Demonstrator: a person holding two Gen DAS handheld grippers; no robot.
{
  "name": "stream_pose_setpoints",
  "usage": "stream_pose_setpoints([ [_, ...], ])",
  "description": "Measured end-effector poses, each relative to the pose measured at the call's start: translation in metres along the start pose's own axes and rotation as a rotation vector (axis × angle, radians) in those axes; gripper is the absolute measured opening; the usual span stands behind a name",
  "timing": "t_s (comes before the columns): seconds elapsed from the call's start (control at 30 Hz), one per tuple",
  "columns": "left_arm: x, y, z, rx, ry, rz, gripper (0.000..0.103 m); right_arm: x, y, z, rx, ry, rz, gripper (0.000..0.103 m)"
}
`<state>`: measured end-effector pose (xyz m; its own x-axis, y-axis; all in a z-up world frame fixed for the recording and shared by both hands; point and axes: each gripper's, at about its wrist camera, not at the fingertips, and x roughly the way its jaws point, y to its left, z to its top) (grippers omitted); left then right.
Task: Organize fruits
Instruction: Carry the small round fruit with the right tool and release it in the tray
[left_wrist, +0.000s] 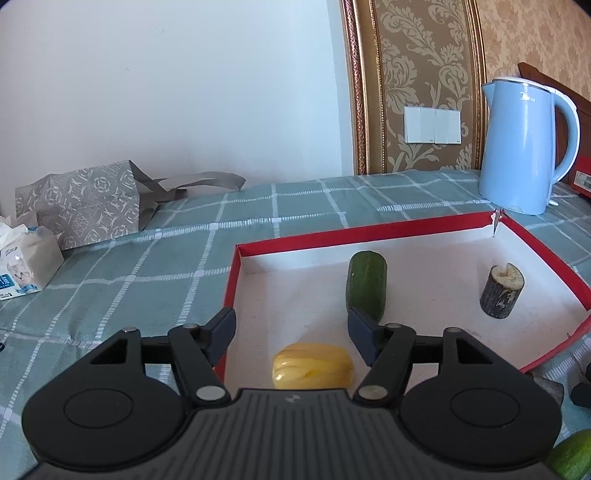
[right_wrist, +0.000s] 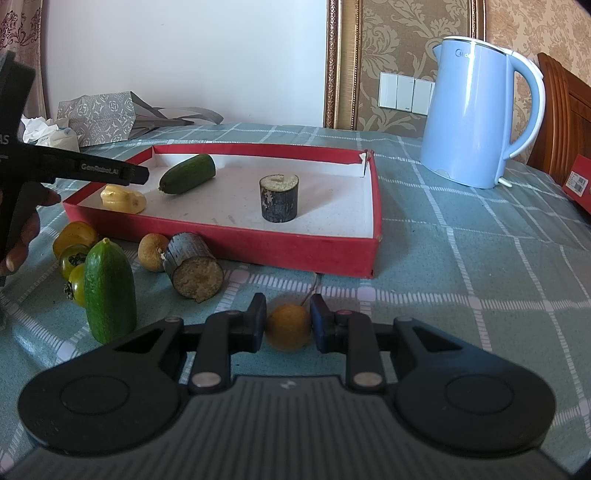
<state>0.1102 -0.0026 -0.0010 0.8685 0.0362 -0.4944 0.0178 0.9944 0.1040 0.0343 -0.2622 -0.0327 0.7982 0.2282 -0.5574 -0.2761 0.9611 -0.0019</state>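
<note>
Nearest the right-wrist camera, the right gripper (right_wrist: 287, 325) has its fingers (right_wrist: 255, 322) closed on a small round orange-yellow fruit (right_wrist: 288, 330), pads pressing both flanks, low over the checked cloth of the bench (right_wrist: 461, 258). Just beyond, outside the tray, lie a cucumber half (right_wrist: 109, 290) on its cut end, two green tomatoes (right_wrist: 75, 271), a yellow fruit (right_wrist: 74, 236), a tan round fruit (right_wrist: 151, 252) and a tipped dark-skinned stalk segment (right_wrist: 194, 269) with a pale fibrous cut face.

The left gripper (left_wrist: 291, 332) stands over the near left corner of the red-walled, white-floored tray (right_wrist: 236, 236), fingers (left_wrist: 221, 332) parted and gripping nothing. A ribbed, glossy yellow fruit piece (left_wrist: 313, 365) lies on the tray floor below the gap. A hand (right_wrist: 22, 236) holds this gripper's handle.

Farther in the tray lie a second cucumber half (left_wrist: 366, 285), dark green with one end cut flat, and an upright stalk segment (left_wrist: 501, 291).

Behind the tray: a pale blue kettle (right_wrist: 476, 110) at right, and a patterned bag (left_wrist: 85, 203) and tissue pack (left_wrist: 26, 258) at left.
</note>
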Motion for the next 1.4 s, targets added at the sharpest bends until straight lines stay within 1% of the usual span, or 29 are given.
stream_pose_setpoints([
  [0.2,-0.017,0.007,-0.007,-0.006,-0.016,0.045,0.067,0.0,0.0,0.0,0.004,-0.002,0.001,0.024],
  [0.4,-0.027,0.017,-0.019,-0.055,0.01,0.013,0.069,-0.002,0.001,0.0,-0.006,-0.016,-0.029,0.023],
  [0.53,-0.035,0.022,-0.026,-0.064,0.013,0.007,0.069,-0.003,-0.004,0.0,0.022,-0.015,-0.036,0.023],
  [0.73,-0.051,0.032,-0.035,-0.116,0.005,-0.021,0.07,-0.007,-0.006,-0.001,0.023,-0.028,-0.058,0.023],
  [0.8,-0.054,0.033,-0.038,-0.12,0.006,-0.029,0.072,-0.009,-0.006,0.0,0.023,-0.039,-0.065,0.023],
  [1.0,-0.059,0.032,-0.04,-0.109,0.0,-0.032,0.072,-0.016,-0.008,0.008,0.023,-0.065,-0.079,0.023],
  [1.2,-0.06,0.036,-0.041,-0.129,0.006,-0.054,0.072,-0.023,-0.008,0.031,0.002,-0.125,-0.102,0.023],
  [1.4,-0.06,0.035,-0.042,-0.125,0.015,-0.063,0.072,-0.019,-0.008,0.071,-0.004,-0.197,-0.106,0.023],
])
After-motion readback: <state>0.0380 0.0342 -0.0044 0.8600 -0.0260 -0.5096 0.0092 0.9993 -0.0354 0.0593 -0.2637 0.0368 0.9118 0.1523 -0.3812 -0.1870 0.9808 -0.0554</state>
